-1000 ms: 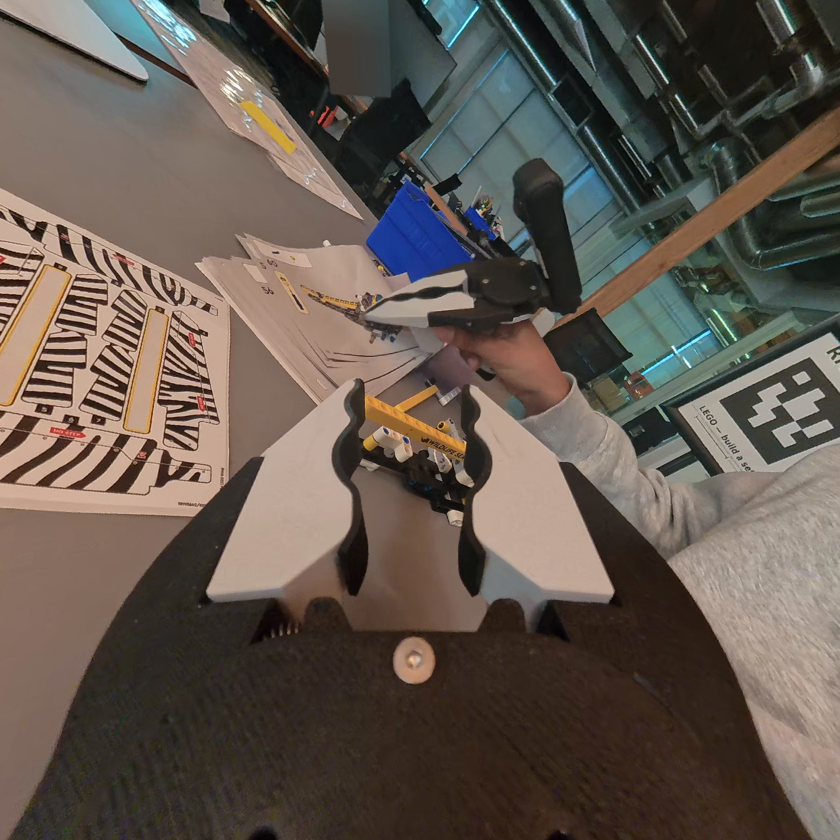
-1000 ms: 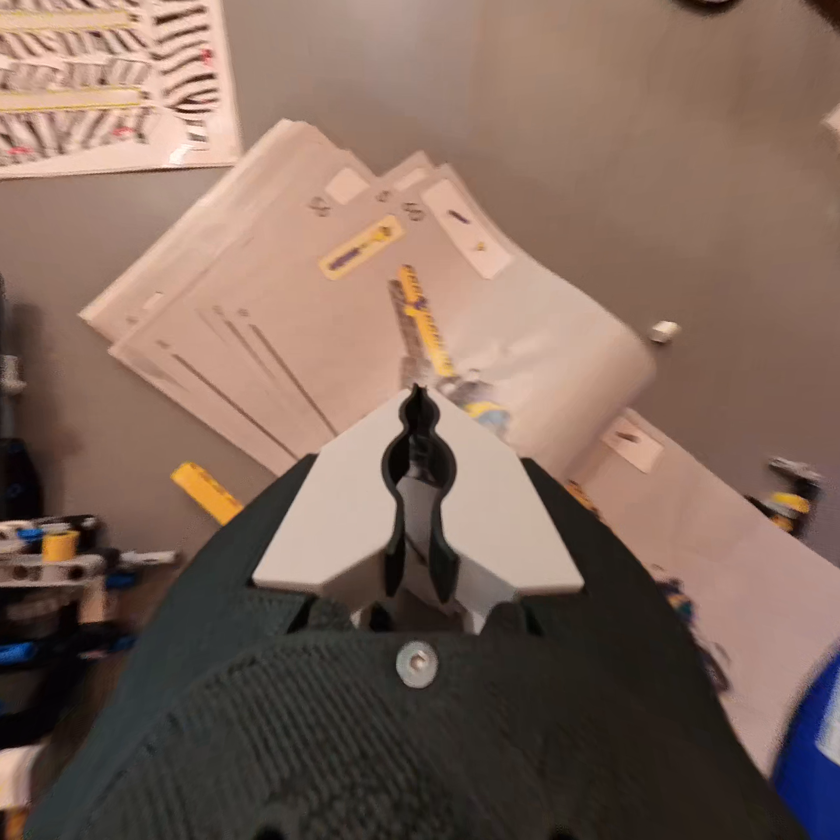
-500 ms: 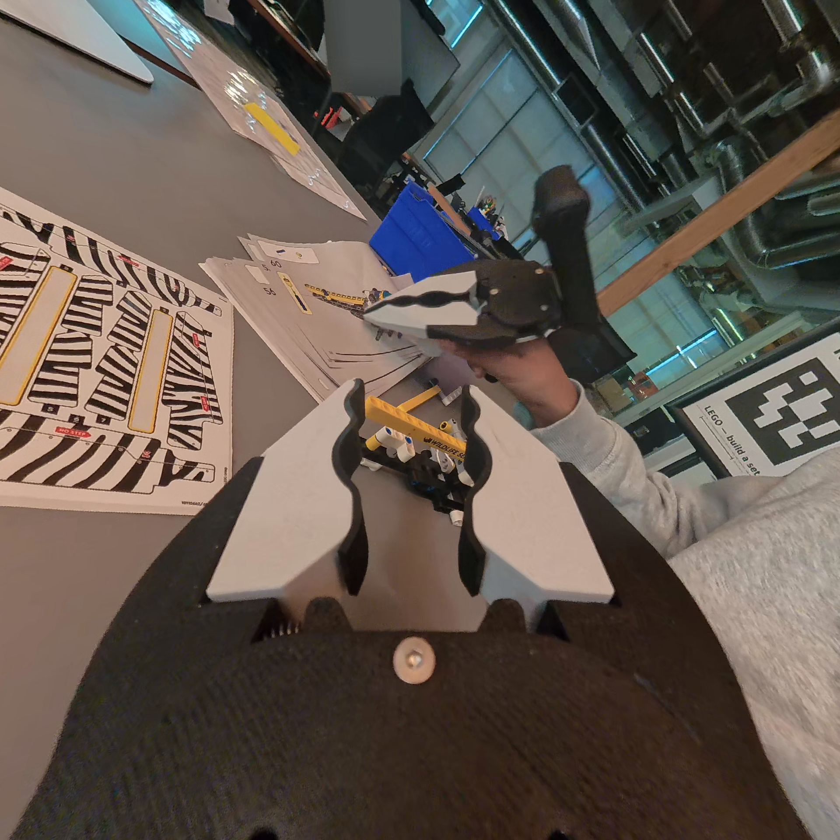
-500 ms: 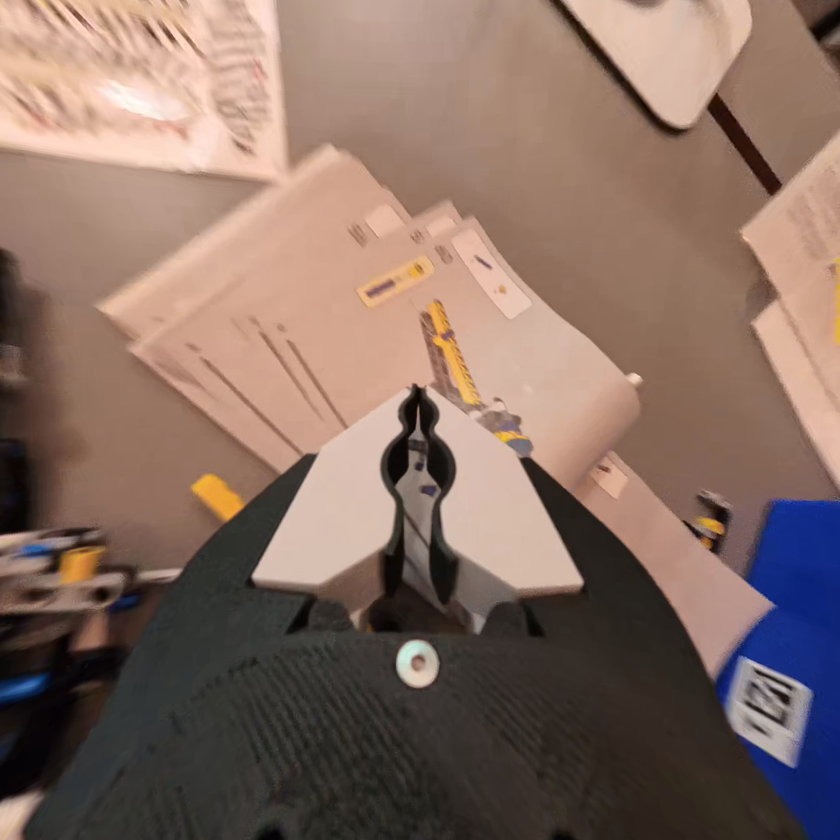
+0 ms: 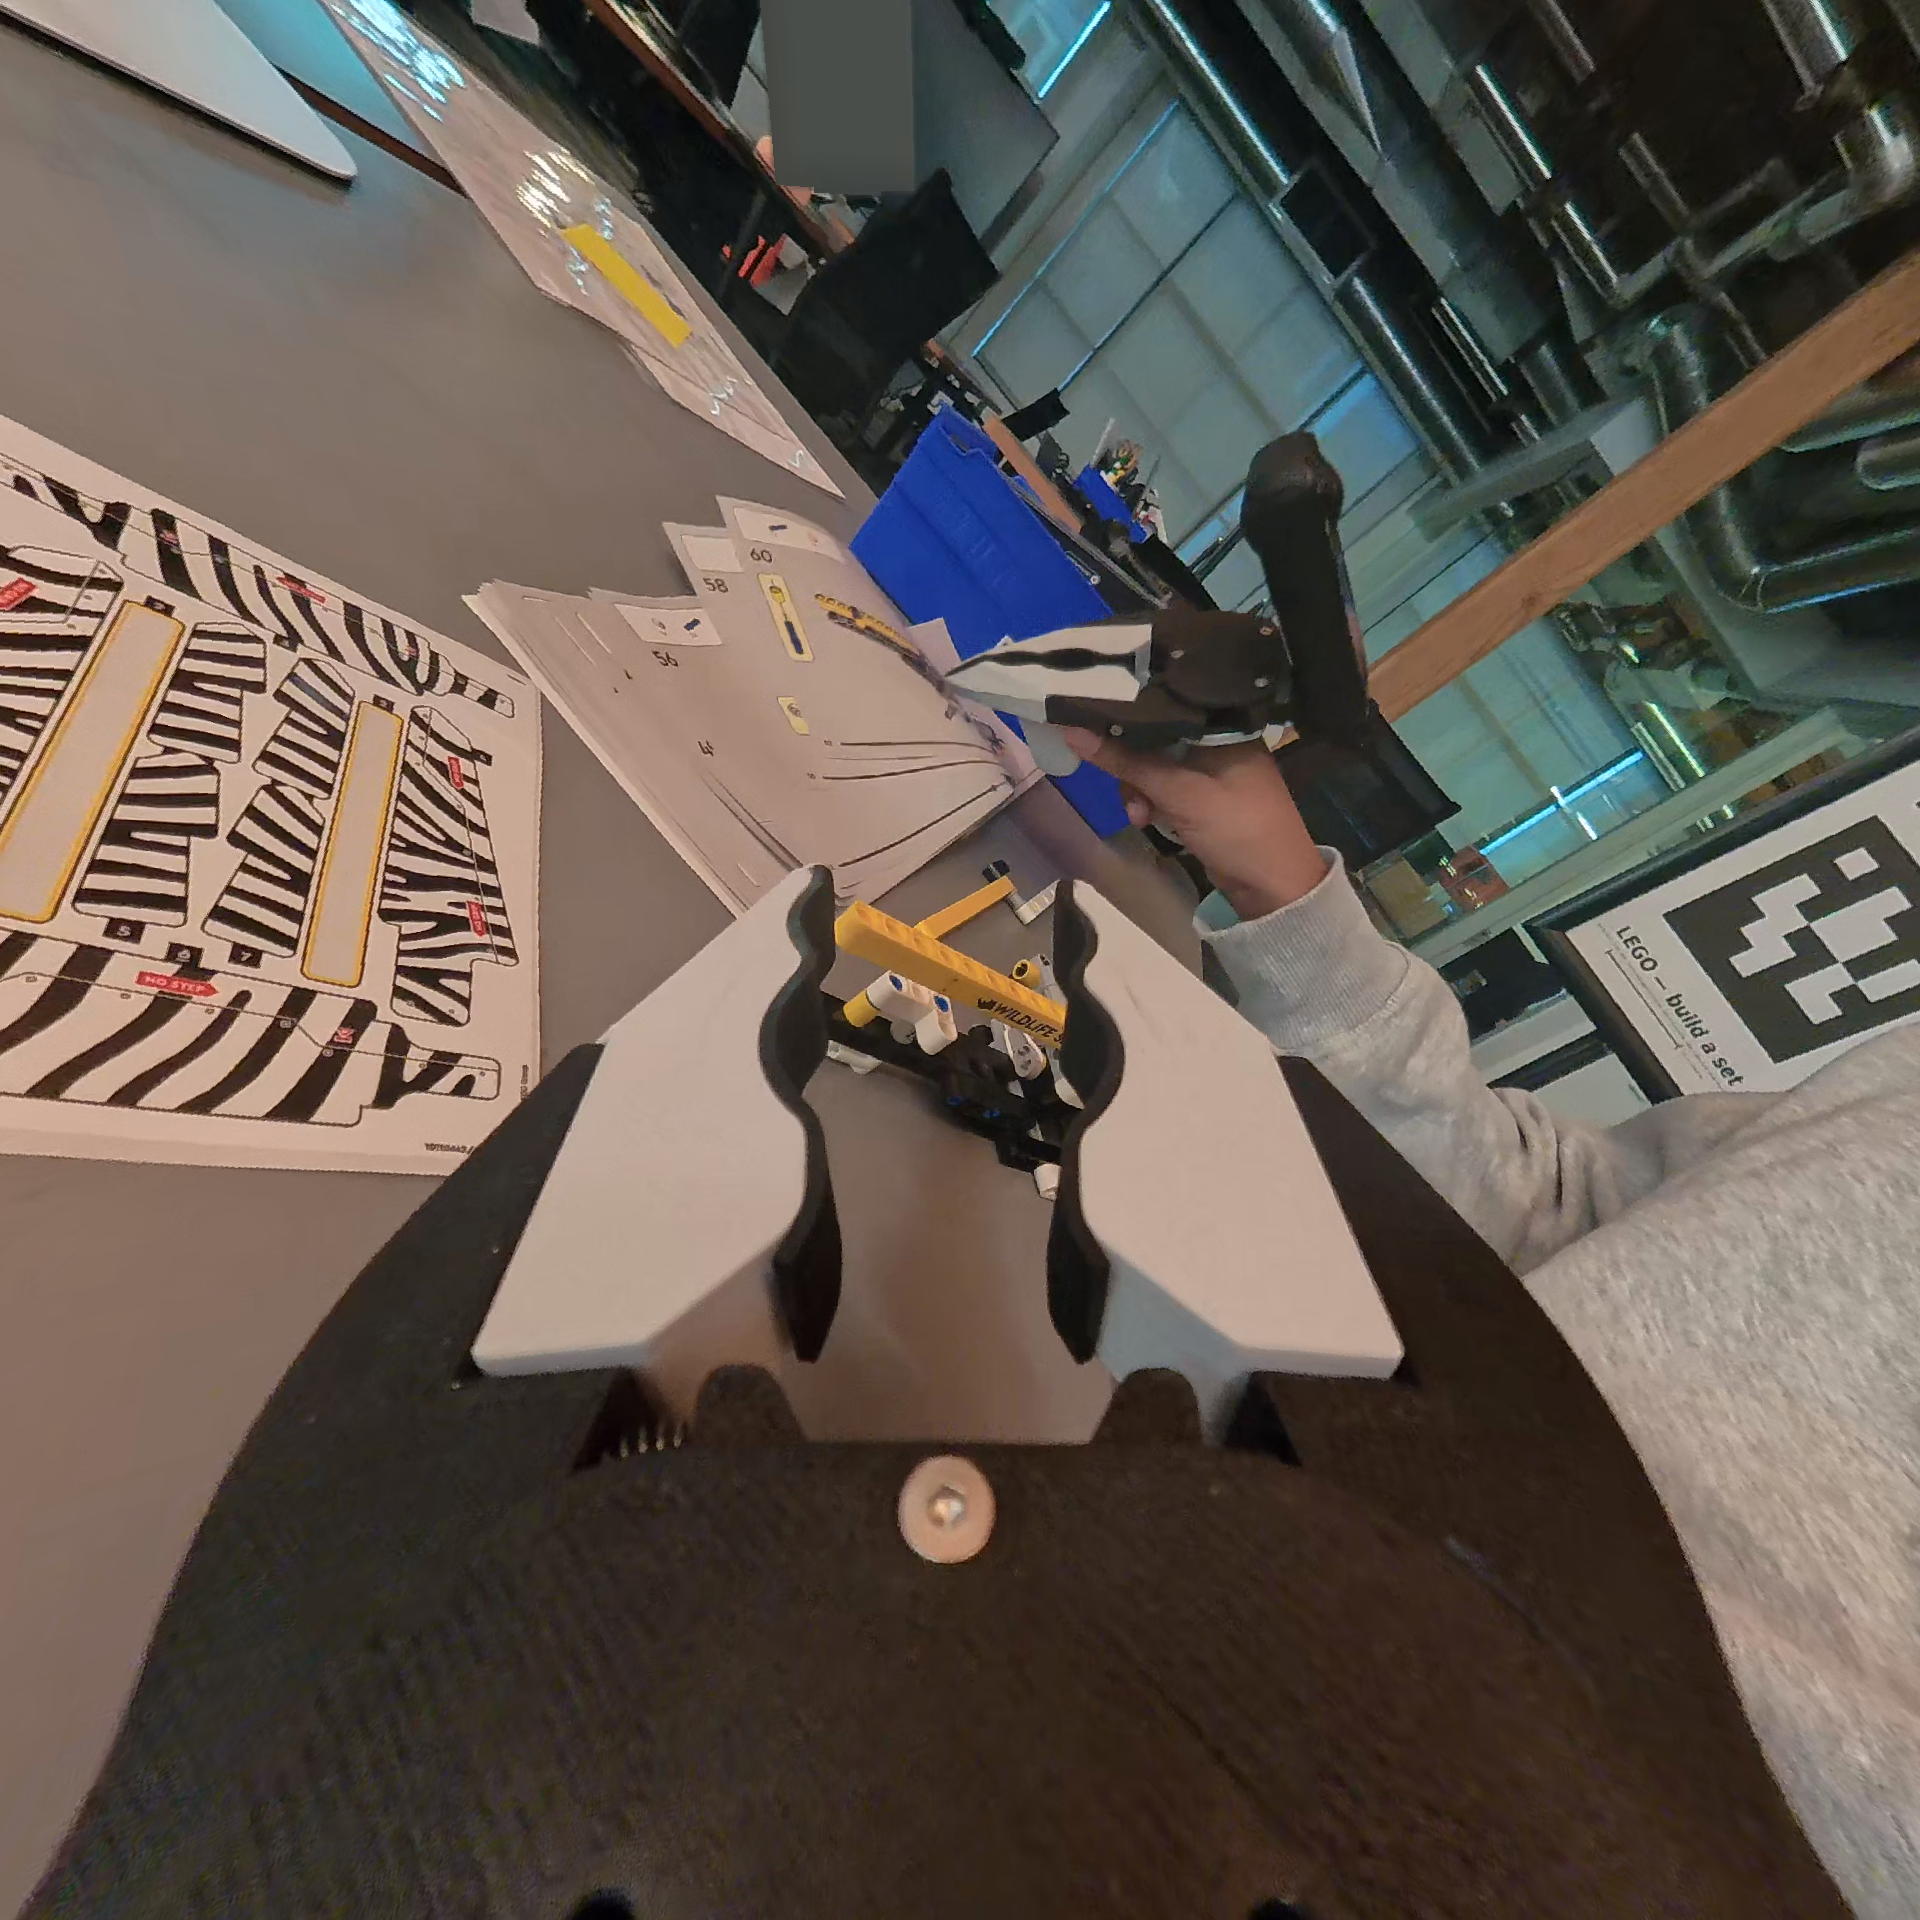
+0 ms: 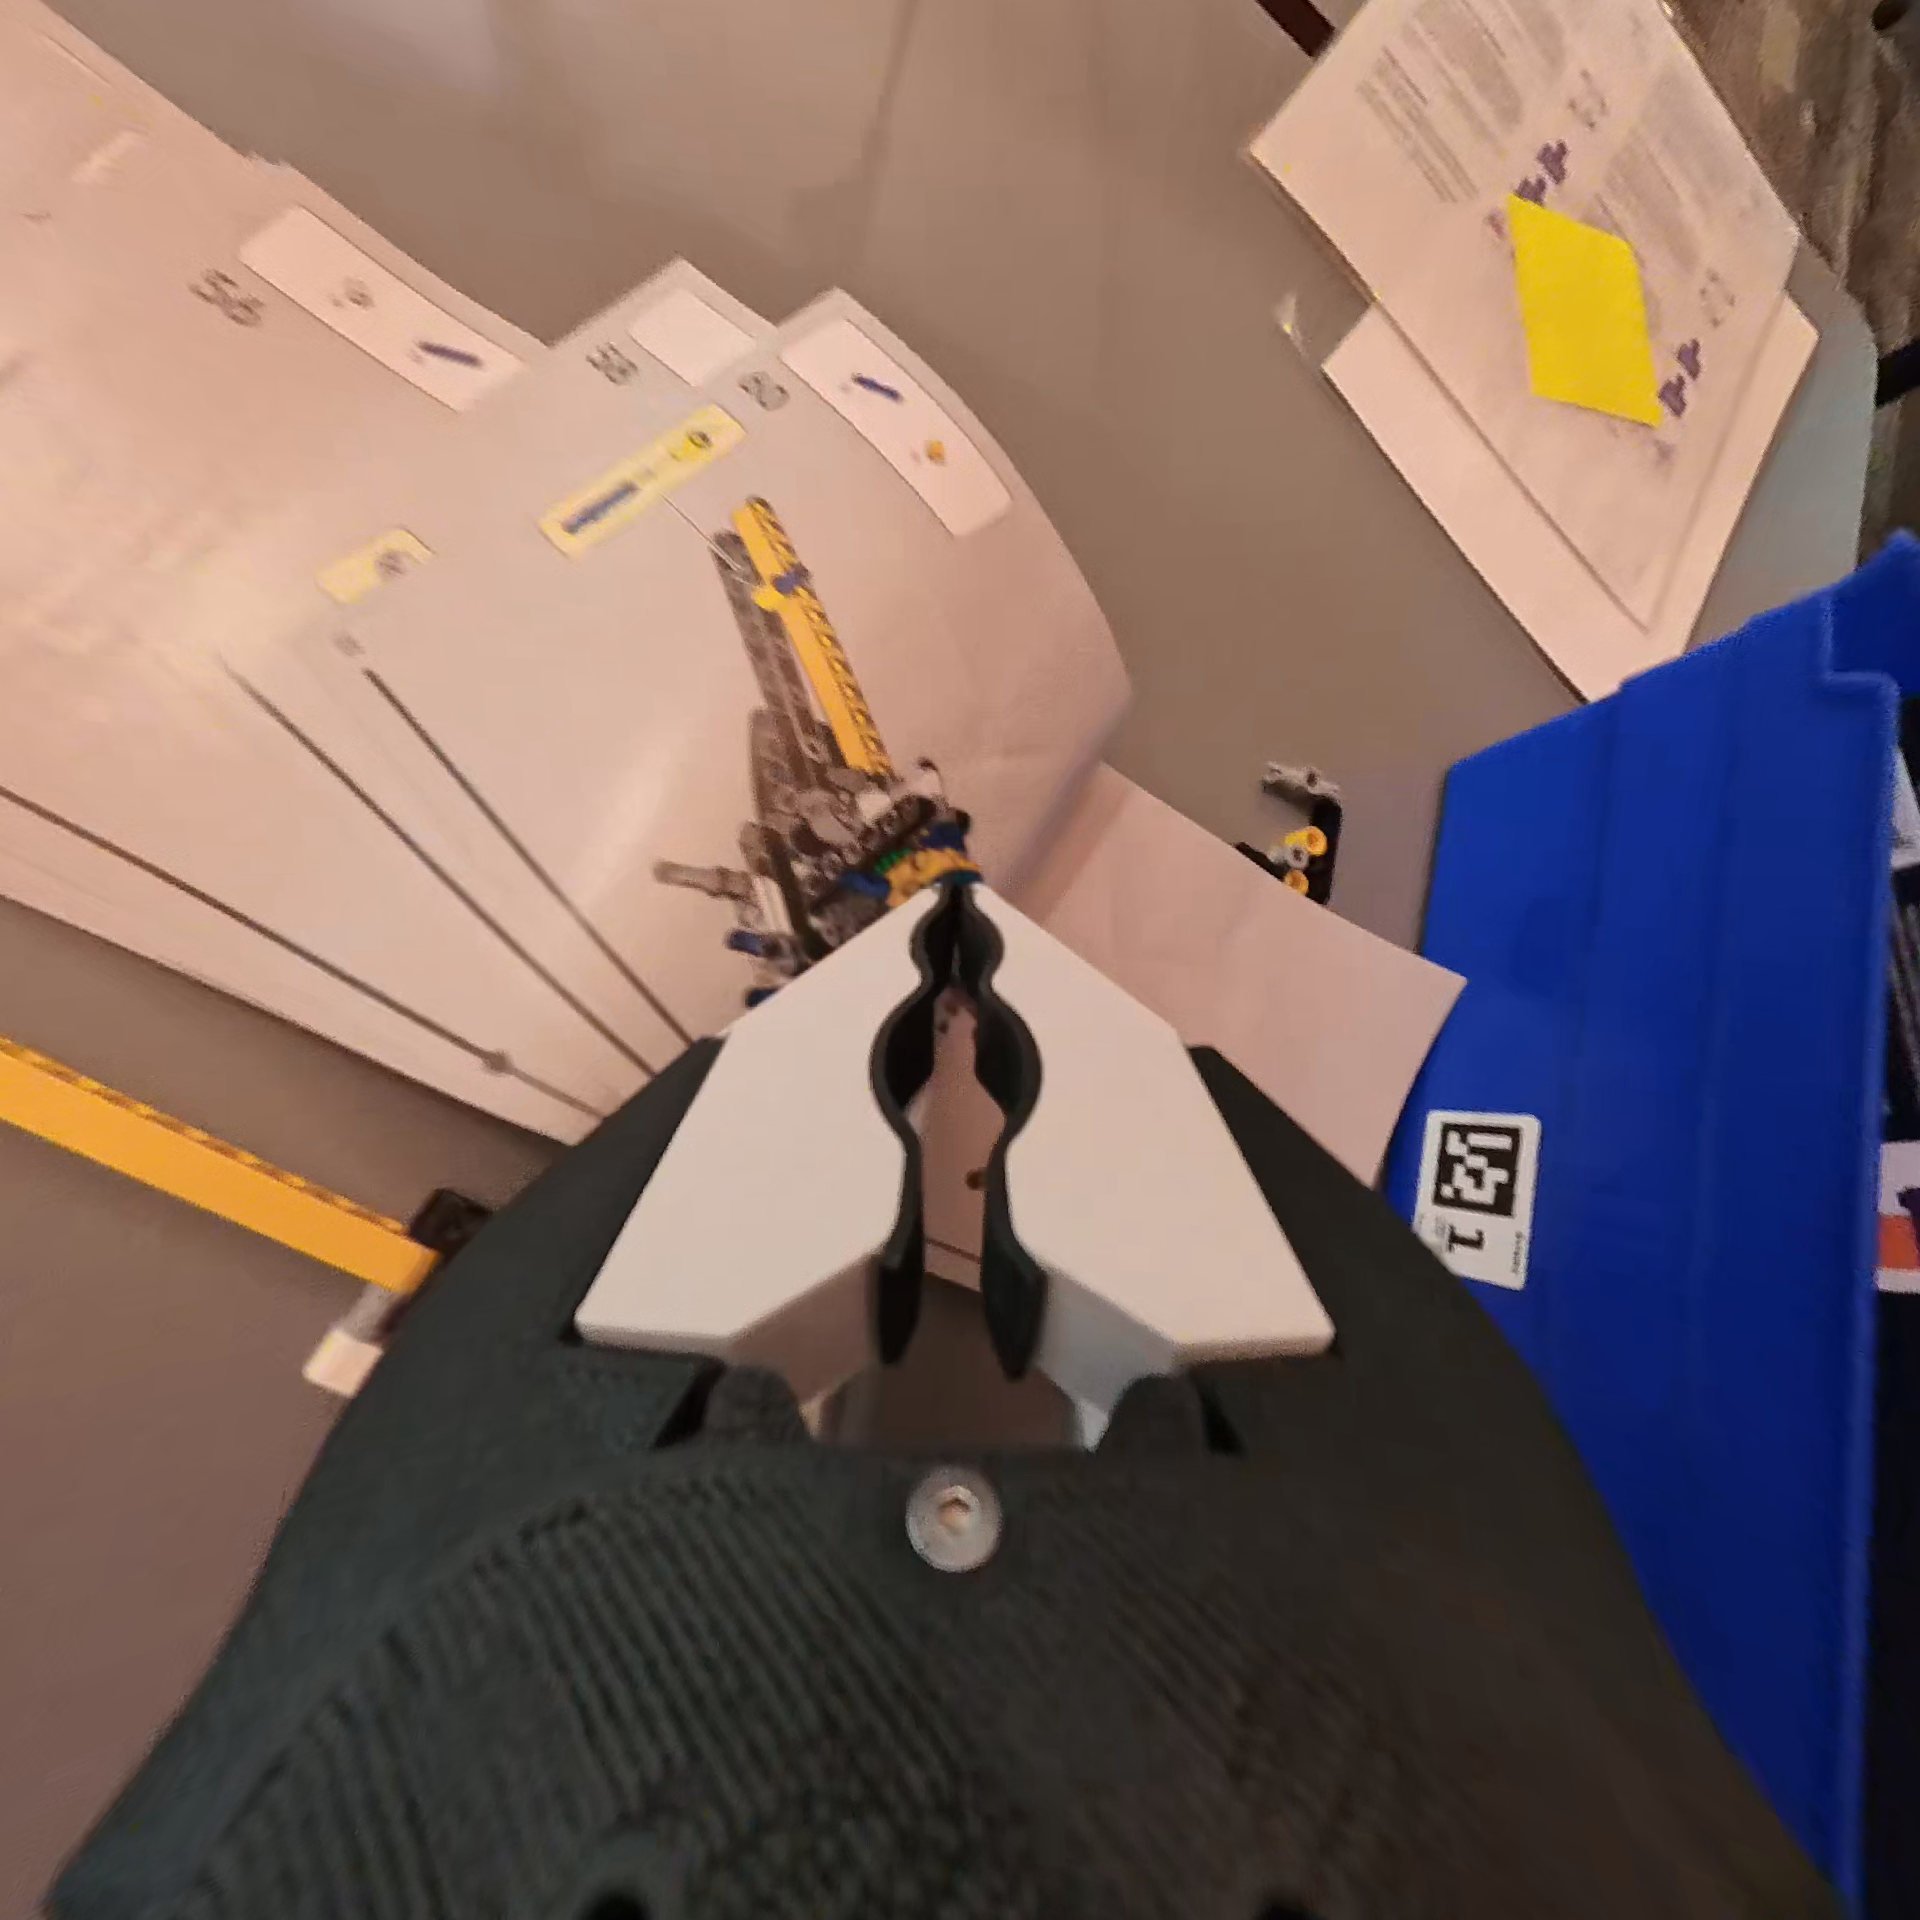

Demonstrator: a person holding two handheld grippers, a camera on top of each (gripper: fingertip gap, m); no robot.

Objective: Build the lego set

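The partly built lego model (image 5: 966, 1049), with a yellow beam on top and black and white parts under it, lies on the grey table (image 5: 312, 343) between the tips of my left gripper (image 5: 940, 914). The left gripper is open and not closed on the model. My right gripper (image 6: 951, 909) is shut and empty, above the open instruction pages (image 6: 582, 644). In the left wrist view the right gripper (image 5: 977, 673) hangs over those pages (image 5: 769, 717), held by a hand. A loose yellow beam (image 6: 197, 1174) lies to its left.
A blue bin (image 6: 1662, 1039) stands right of the right gripper and also shows in the left wrist view (image 5: 966, 561). A small lego piece (image 6: 1299, 842) lies beside it. A zebra sticker sheet (image 5: 239, 831) lies left. Laminated sheets with a yellow patch (image 6: 1558, 312) lie farther back. My right fingertips sit around 30 cm from my left ones. The small lego piece (image 6: 1299, 842) lies around 12 cm away from my right fingertips.
My right gripper, still shut, has moved across the instruction pages toward the blue bin. The left gripper and the model have stayed where they were.
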